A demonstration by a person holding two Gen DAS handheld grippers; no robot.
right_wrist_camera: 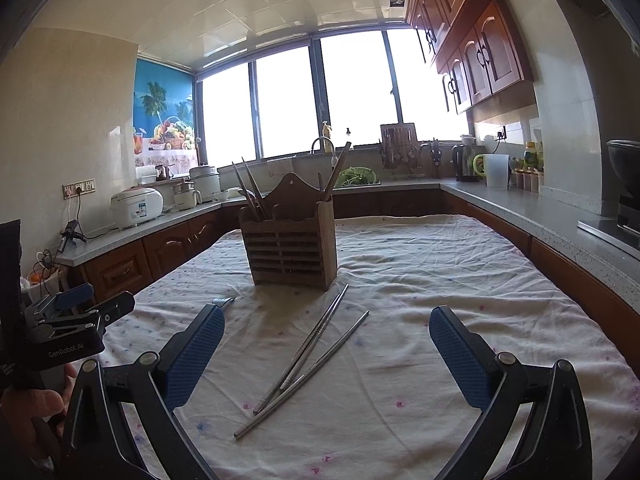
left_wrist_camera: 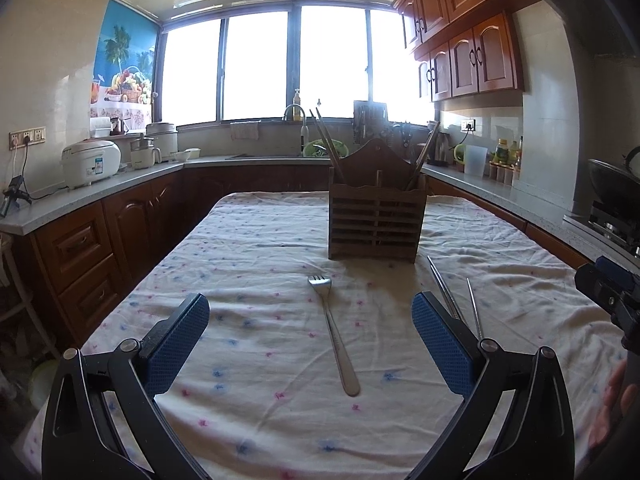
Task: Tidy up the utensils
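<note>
Utensils lie loose on the cloth right ahead of me. Nearest my left gripper (left_wrist_camera: 310, 336), whose blue pads stand wide apart with nothing between them, a steel fork (left_wrist_camera: 335, 336) lies flat, handle toward me, tines pointing at the holder. My right gripper (right_wrist_camera: 326, 350) is spread just as wide and empty; between its fingers I count 3 metal chopsticks (right_wrist_camera: 308, 360) lying on the tablecloth (right_wrist_camera: 440, 280), 2 close together and the 3rd angled across their near ends. In the left wrist view those chopsticks show just beside the right-hand pad (left_wrist_camera: 438, 344), partly hidden by it. Each camera catches the other gripper at its frame edge, with part of a hand (right_wrist_camera: 32, 404) on the left one.

Further out, a slatted wooden utensil holder (left_wrist_camera: 376, 220) stands upright on the cloth, beyond the fork tips and the chopstick tips. Several wooden chopsticks (right_wrist_camera: 250, 192) lean out of its compartments on both sides.

Past the table, grey countertops (left_wrist_camera: 120, 184) carry a rice cooker (left_wrist_camera: 91, 162), and a wide bright window (left_wrist_camera: 260, 64) sits above the sink.
</note>
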